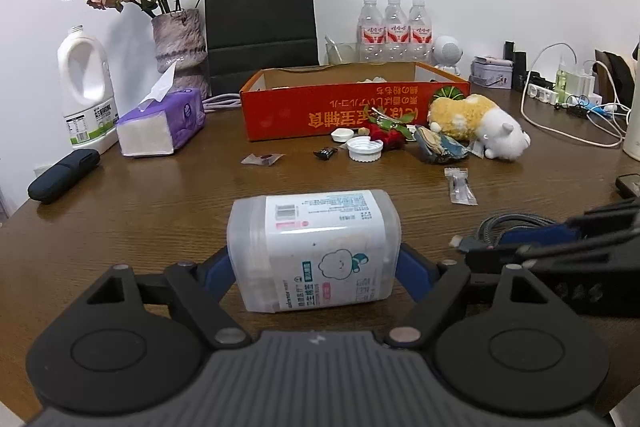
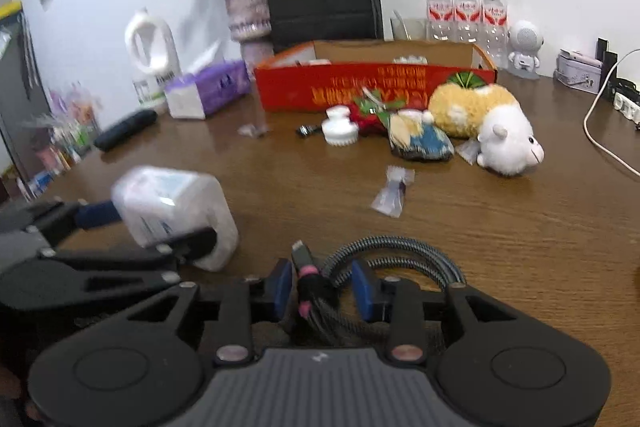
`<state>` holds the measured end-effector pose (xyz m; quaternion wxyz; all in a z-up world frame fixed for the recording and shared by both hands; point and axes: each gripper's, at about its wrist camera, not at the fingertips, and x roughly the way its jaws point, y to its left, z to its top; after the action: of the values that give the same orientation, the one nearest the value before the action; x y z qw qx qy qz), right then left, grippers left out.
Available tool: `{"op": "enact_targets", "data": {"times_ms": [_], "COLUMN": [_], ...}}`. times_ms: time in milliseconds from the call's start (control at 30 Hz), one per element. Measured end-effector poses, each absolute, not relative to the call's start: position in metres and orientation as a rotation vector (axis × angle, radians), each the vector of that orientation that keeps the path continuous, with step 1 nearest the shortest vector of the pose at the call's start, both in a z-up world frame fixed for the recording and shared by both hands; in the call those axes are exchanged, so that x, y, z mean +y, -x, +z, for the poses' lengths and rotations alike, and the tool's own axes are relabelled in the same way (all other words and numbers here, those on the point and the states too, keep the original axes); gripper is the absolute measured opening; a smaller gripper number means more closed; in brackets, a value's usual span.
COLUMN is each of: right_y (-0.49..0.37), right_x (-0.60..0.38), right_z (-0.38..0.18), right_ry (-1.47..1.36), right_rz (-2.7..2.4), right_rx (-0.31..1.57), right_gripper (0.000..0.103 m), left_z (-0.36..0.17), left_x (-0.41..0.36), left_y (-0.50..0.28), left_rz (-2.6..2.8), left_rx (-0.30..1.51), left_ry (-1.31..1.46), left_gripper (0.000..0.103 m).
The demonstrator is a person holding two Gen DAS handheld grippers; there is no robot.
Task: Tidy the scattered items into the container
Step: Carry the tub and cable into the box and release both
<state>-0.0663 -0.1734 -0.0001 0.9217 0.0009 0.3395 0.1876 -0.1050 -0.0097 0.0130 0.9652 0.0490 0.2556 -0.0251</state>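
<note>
A brown wood-grain worktop (image 1: 168, 211) runs back to a plain white wall. The left gripper (image 1: 316, 267) is clamped on a translucent plastic jar (image 1: 316, 247) lying on its side, one blue pad pressed against each flank; whether the jar rests on the wood or is just above it cannot be told. The right gripper (image 2: 322, 291) has its pads either side of a coiled braided cable (image 2: 384, 267), not visibly squeezing it.

Straight ahead of both grippers, at the far side of the worktop, stands the red cardboard box (image 1: 320, 107), open at the top. In front of it lie the scattered things: a white ridged cap (image 1: 365, 149), a red flower (image 1: 386, 135), a crumpled wrapper (image 1: 438, 147) and a yellow-and-white plush toy (image 1: 476, 123), with a small clear sachet (image 1: 460, 185) nearer the grippers.

Ahead and to the left of the left gripper sit a purple tissue pack (image 1: 160, 125), a white jug (image 1: 86, 87) and a vase of dried roses (image 1: 178, 43). Behind the box stand a black paper bag (image 1: 260, 23) and three water bottles (image 1: 394, 27). White cords (image 1: 580, 115) trail far to the right.
</note>
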Motion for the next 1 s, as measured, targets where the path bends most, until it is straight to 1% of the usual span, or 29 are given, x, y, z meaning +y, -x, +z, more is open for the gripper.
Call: {"op": "enact_targets", "data": {"times_ms": [33,67,133,200,367,500,600,667,767,833,900,1000], "right_y": [0.068,0.069,0.073,0.08,0.071,0.026,-0.033,-0.09,-0.168,-0.217,-0.256,-0.296], "right_x": [-0.171,-0.169,-0.168,-0.171,-0.189,-0.202,-0.209,-0.212,-0.207,-0.202,-0.2,-0.194], "right_z": [-0.002,-0.002,-0.001,0.006,0.045,0.095,0.131,0.146,0.147,0.132,0.11,0.078], "right_ry": [0.017,0.029,0.036,0.029,-0.031,-0.064,-0.018,0.007,0.064,0.074,0.045,0.023], "right_rz": [0.376,0.365,0.363,0.375,0.369,0.379,0.378,0.394,0.379,0.363,0.363,0.376], "right_rx": [0.688,0.683,0.668,0.615,0.533,0.44,0.397,0.447,0.549,0.642,0.752,0.915], "right_gripper": [0.029,0.024,0.022,0.017,0.017,0.017,0.017,0.017,0.017,0.017,0.017,0.017], "left_z": [0.013,0.013,0.014,0.02,0.062,0.099,0.129,0.144,0.149,0.138,0.115,0.086], "left_x": [-0.009,-0.009,-0.008,-0.006,0.005,0.007,0.005,0.005,-0.004,-0.012,-0.018,-0.031], "left_y": [0.105,0.106,0.106,0.107,0.091,0.036,-0.034,-0.083,-0.158,-0.203,-0.244,-0.281], "left_rz": [-0.053,-0.055,-0.052,-0.045,-0.083,-0.115,-0.144,-0.174,-0.195,-0.203,-0.214,-0.246], "left_rx": [0.516,0.516,0.516,0.502,0.41,0.342,0.353,0.404,0.503,0.585,0.713,0.867], "left_ry": [-0.097,-0.095,-0.093,-0.074,-0.026,-0.063,-0.086,-0.066,-0.051,-0.059,-0.038,-0.109], "left_gripper": [0.084,0.083,0.083,0.083,0.083,0.083,0.083,0.083,0.083,0.083,0.083,0.083]}}
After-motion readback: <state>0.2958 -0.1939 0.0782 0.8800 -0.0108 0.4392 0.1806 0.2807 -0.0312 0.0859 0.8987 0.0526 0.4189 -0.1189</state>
